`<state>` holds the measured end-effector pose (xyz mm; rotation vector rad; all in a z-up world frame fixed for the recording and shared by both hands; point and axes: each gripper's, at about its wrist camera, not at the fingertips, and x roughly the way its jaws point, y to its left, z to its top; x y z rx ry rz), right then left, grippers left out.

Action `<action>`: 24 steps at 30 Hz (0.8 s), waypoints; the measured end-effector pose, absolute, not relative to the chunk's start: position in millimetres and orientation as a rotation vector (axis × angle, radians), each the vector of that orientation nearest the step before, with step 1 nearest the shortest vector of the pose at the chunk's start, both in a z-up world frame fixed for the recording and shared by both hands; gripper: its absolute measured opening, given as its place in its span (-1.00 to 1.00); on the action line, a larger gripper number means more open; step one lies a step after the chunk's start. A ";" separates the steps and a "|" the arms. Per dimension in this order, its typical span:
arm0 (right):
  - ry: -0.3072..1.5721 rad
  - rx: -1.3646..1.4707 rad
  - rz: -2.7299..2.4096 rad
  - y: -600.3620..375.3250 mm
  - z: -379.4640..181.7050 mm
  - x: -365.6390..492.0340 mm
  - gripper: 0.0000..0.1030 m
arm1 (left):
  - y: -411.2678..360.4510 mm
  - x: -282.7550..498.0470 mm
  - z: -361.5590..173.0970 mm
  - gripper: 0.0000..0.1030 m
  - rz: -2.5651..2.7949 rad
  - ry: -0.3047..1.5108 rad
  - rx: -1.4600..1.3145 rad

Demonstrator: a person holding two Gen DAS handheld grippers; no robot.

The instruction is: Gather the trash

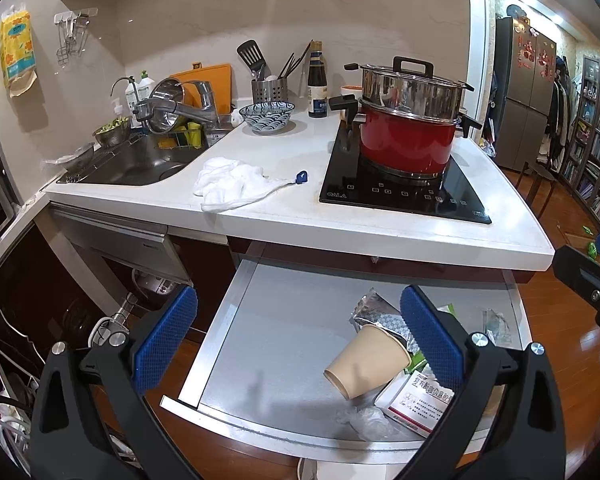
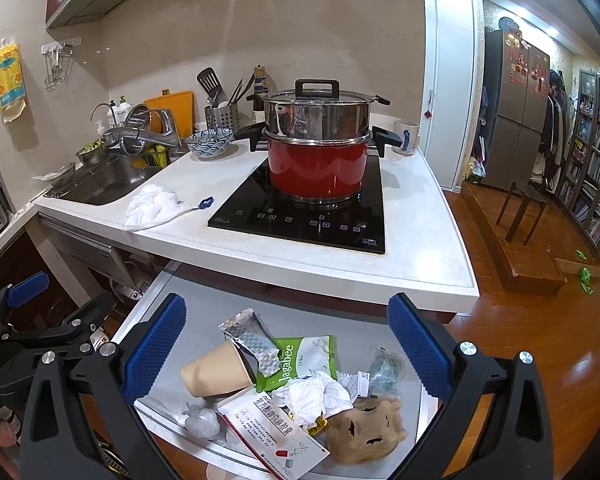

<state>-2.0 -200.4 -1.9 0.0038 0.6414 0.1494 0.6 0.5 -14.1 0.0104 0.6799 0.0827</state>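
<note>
Left gripper (image 1: 300,340): jaws wide apart and empty, hanging over the left part of the pull-out shelf (image 1: 276,344)
Right gripper (image 2: 288,352): jaws wide apart and empty, above the trash pile
Trash: gathered on the right side of the pull-out shelf, below the counter (image 2: 420,248) edge
Paper cup (image 2: 216,372): lying on its side, mouth toward the silver wrapper (image 2: 252,340), touching it
Green bag (image 2: 304,360): flat, marked Jagabee, partly under the silver wrapper
Crumpled tissue (image 2: 312,394): resting on the green bag's lower edge and the white box (image 2: 276,436)
Brown lump (image 2: 364,428): crumpled with dark holes, at the near right of the pile
Clear plastic (image 2: 202,422): small wad at the shelf's front edge, just beside the white box
Counter: red pot (image 2: 316,172) with steel steamer on the black cooktop (image 2: 300,216); white cloth (image 2: 152,206) between cooktop and sink (image 2: 104,184)
</note>
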 end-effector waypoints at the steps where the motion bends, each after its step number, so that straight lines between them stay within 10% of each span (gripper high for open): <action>1: 0.642 0.006 0.148 -201.1 -1.9 -2.4 0.93 | 0.5 0.4 -14.6 0.97 0.082 0.680 0.010; 24: 0.656 0.026 0.140 -207.1 -4.5 -2.1 0.93 | 1.8 2.5 -16.0 0.97 0.088 0.706 -0.015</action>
